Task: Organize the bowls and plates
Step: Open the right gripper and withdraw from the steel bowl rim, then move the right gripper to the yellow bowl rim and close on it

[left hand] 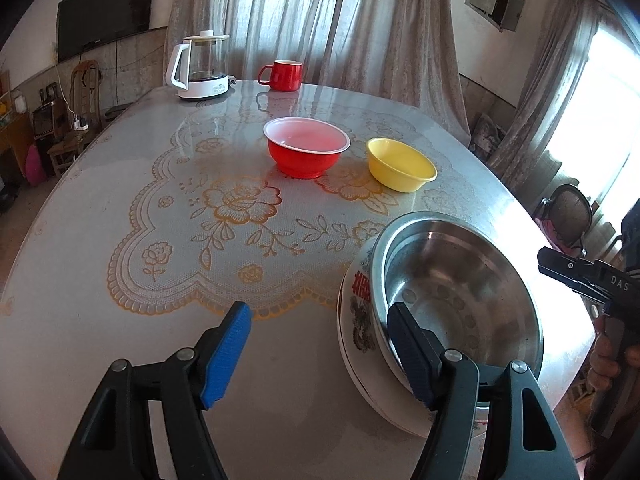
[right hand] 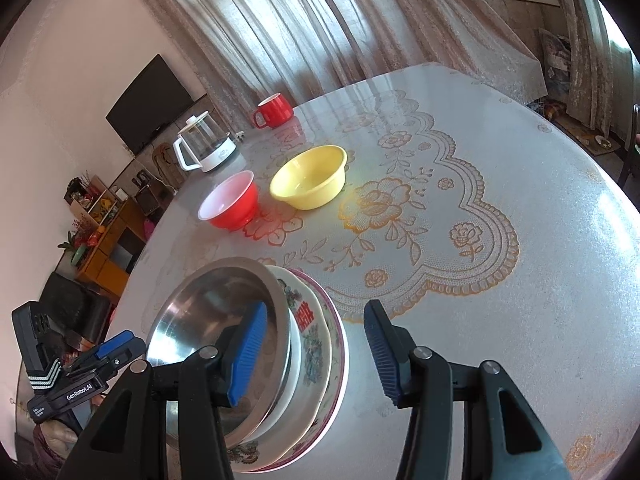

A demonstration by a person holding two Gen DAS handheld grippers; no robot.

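A steel plate [left hand: 472, 280] lies on top of patterned white plates [left hand: 356, 320] at the near table edge; the stack also shows in the right wrist view [right hand: 312, 348], steel plate [right hand: 192, 312] uppermost. A red bowl [left hand: 306, 152] [right hand: 232, 204] and a yellow bowl [left hand: 400, 164] [right hand: 310, 182] stand mid-table, side by side. My left gripper [left hand: 320, 352] is open and empty, its right finger over the stack's near rim. My right gripper [right hand: 316, 352] is open and empty, its left finger over the steel plate. Each gripper shows in the other's view at the edge [left hand: 580, 280] [right hand: 100, 356].
A glass kettle on a white base [left hand: 200, 68] [right hand: 204, 148] and a red mug [left hand: 282, 75] [right hand: 274, 111] stand at the table's far edge. The round table [left hand: 120, 240] carries a lace-pattern cover. Chairs and cabinets stand around the room.
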